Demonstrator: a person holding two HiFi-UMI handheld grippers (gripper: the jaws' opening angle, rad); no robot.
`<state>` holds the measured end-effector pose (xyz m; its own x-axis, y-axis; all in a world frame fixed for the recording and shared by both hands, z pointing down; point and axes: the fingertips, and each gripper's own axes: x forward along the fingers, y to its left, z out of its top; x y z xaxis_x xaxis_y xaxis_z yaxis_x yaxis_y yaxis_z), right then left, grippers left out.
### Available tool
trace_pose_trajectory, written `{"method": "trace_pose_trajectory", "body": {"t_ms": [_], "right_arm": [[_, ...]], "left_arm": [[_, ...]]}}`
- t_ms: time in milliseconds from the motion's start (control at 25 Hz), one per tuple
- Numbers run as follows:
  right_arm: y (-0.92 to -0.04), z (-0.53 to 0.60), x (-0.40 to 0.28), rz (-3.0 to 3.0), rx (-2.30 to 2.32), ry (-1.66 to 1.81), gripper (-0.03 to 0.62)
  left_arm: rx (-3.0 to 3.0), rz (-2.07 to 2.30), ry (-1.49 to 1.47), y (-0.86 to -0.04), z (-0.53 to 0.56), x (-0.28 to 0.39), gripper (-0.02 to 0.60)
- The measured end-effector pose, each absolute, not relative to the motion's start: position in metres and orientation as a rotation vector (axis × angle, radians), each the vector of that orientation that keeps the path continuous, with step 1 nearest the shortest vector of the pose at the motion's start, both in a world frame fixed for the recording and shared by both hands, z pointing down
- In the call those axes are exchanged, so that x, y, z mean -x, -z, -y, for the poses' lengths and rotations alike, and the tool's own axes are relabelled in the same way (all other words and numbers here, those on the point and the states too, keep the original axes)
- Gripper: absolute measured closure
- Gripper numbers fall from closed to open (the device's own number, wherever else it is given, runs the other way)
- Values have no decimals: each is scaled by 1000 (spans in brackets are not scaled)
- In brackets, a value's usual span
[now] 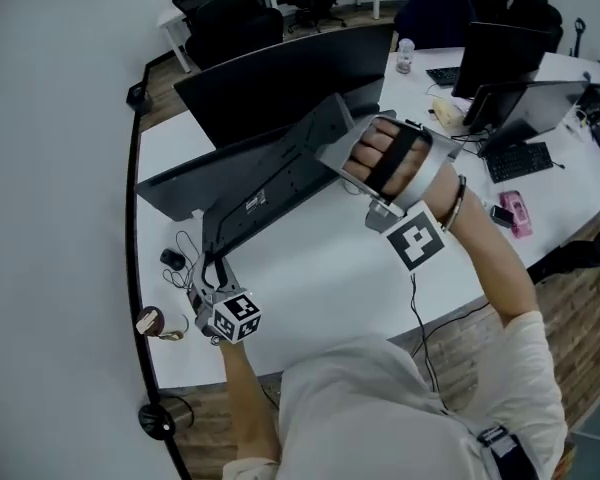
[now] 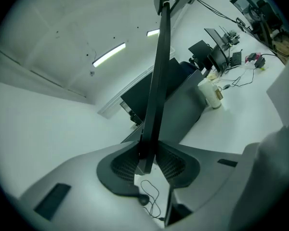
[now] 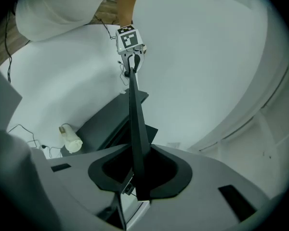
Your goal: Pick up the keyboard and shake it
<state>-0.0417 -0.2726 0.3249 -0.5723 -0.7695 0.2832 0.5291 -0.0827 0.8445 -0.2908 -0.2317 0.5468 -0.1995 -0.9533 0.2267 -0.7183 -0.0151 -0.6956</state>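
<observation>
Slim flat keyboard [image 1: 285,168] (plastic, perhaps) — held aloft.

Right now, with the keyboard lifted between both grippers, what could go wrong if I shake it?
The left gripper and right gripper each pinch only a thin end of the keyboard, so a hard shake could slip it loose. The monitor stands close behind, and a swing might strike it.
</observation>
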Motion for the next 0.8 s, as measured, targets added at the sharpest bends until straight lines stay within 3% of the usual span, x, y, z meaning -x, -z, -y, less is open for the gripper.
{"method": "trace_pose_trajectory", "body": {"t_ms": [480, 800], "right_arm": [[-364, 266, 31, 1632, -612, 1631, 471], [-401, 258, 8, 1757, -880, 1504, 468]], "left_arm": [[1402, -1620, 1331, -451, 209, 340, 471], [1254, -1504, 1386, -412, 215, 332, 469]]}}
